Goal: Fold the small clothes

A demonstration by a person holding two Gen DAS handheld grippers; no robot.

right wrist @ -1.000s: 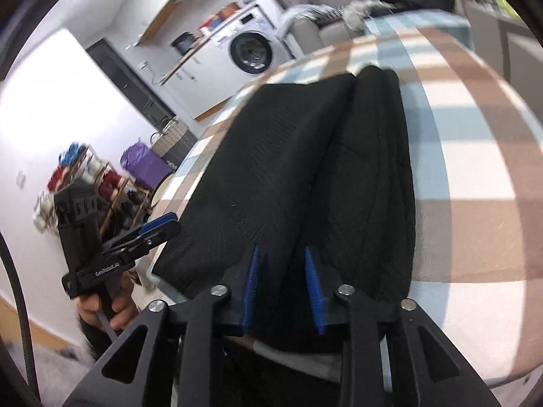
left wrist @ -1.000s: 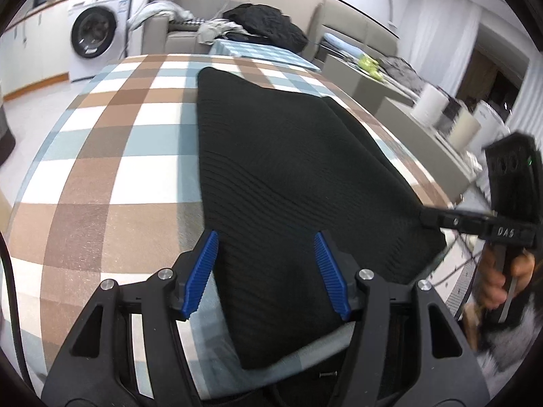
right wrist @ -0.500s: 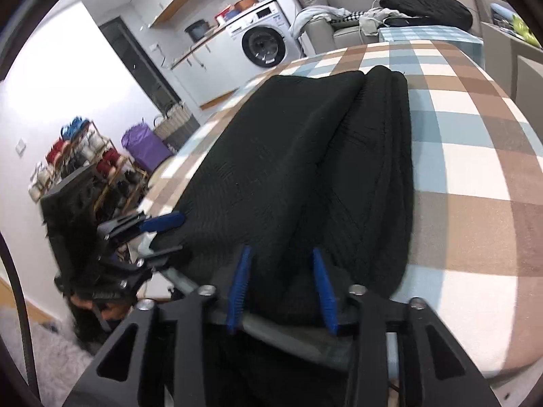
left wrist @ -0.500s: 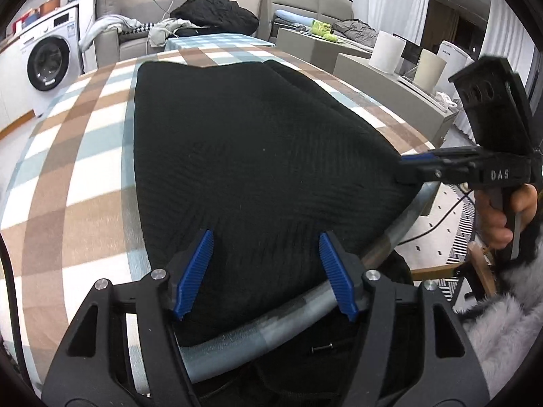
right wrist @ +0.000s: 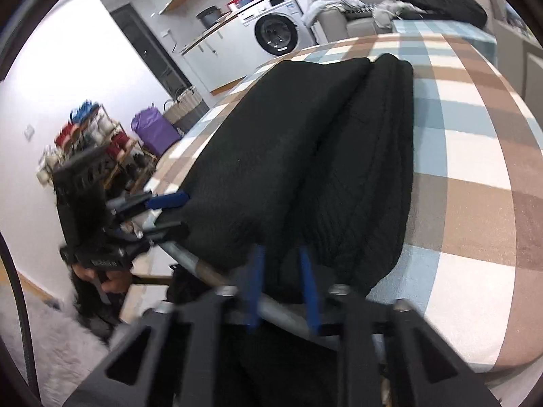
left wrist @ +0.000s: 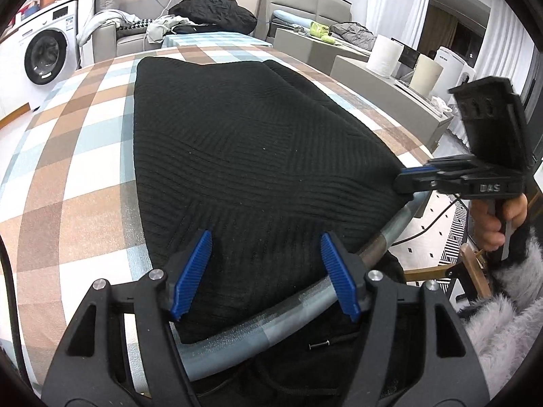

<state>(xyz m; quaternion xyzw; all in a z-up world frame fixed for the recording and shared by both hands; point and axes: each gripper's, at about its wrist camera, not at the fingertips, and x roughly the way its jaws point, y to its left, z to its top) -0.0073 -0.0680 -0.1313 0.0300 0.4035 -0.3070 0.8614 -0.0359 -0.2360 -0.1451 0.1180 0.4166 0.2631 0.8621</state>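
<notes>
Black knit garment (left wrist: 251, 156) on the checked table (left wrist: 78, 183) — left claw (left wrist: 268, 273) spread over its near edge, right claw (right wrist: 281, 288) closing there.

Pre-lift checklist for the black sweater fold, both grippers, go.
1. Black sweater lying flat on the checked tablecloth: ok.
2. Left gripper jaws either side of the near hem, wide apart, not gripping: not ok.
3. Right gripper at the sweater's other near corner, jaws closing: ok.
4. Right pads actually pinching fabric: cannot tell, blurred.
5. Hem overhanging the table edge for a grab: ok.
</notes>
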